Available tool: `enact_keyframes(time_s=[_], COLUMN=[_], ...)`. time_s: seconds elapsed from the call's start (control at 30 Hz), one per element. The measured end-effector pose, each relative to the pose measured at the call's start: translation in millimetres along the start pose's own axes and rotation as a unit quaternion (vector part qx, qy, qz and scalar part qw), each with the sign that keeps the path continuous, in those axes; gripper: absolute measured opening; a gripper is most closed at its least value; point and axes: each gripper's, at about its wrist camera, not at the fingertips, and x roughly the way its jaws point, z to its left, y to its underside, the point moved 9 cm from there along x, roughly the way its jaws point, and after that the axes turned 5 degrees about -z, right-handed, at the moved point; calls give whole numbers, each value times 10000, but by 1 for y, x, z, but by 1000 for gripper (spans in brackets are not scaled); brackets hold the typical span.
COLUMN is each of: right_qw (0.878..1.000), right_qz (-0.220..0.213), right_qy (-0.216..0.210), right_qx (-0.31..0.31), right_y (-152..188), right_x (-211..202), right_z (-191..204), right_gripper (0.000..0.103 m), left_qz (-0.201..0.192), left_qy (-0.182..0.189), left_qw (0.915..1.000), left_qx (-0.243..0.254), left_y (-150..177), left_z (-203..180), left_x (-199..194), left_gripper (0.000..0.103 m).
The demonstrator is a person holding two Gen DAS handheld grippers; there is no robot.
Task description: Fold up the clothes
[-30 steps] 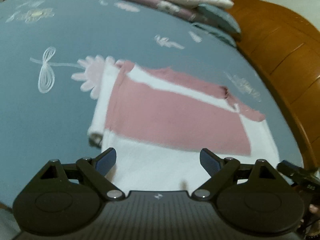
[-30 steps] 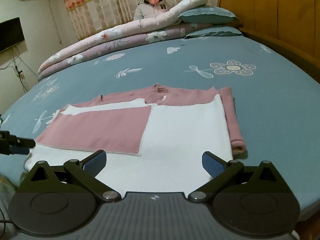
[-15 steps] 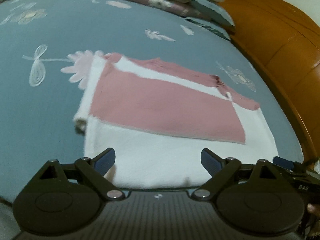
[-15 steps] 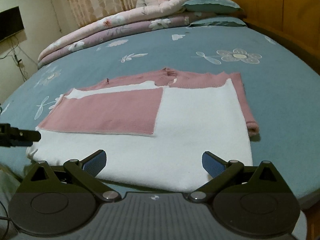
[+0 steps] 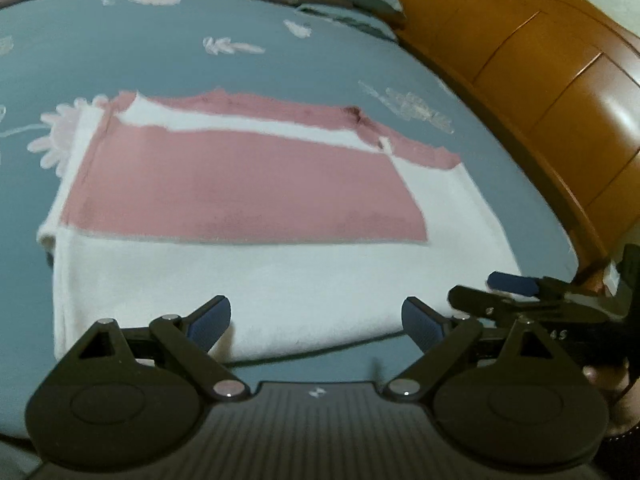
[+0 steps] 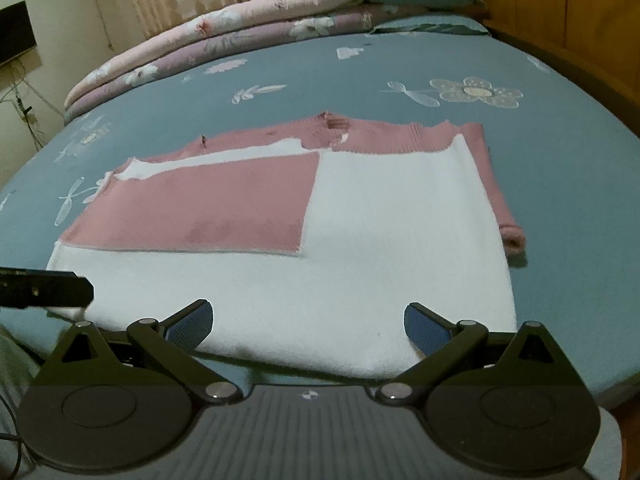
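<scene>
Your left gripper [image 5: 316, 322] and right gripper [image 6: 308, 326] hang spread and empty at the sweater's [image 6: 304, 232] near hem: sleeves folded in on the bed [image 6: 560, 184], body unfolded.

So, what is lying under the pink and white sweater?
The sweater lies flat on the blue floral bedsheet, which shows all around it. The sheet directly beneath it is covered; nothing else shows there.

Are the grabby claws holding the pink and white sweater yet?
No, nothing is held. The left gripper and right gripper are both open, hovering at the near white edge of the sweater on the bed.
</scene>
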Motion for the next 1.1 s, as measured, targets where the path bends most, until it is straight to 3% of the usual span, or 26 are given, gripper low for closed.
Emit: enact_keyframes(time_s=[0.2,0.63,0.87,1.1], right_qw=[9999,9999,9993,9992], right_qz=[108,-11,340,347], right_qy=[59,-170,-106,-60], right_qx=[72,-17,-140,-184], right_y=[6,-9,7,9], right_x=[4,-2,17,17], right_z=[-7,13,20,19], right_gripper=[103,103,103,103], left_qz=[149,-168,-183,-154], left_qy=[-221,-295,-352,-371], left_qw=[9995,9992,9989,9988], left_qx=[-196,-218,-247,-274], left_y=[11,-3,-1,0], left_z=[18,21,24,28], left_x=[3,-18,-21,-20], left_gripper=[92,92,92,92])
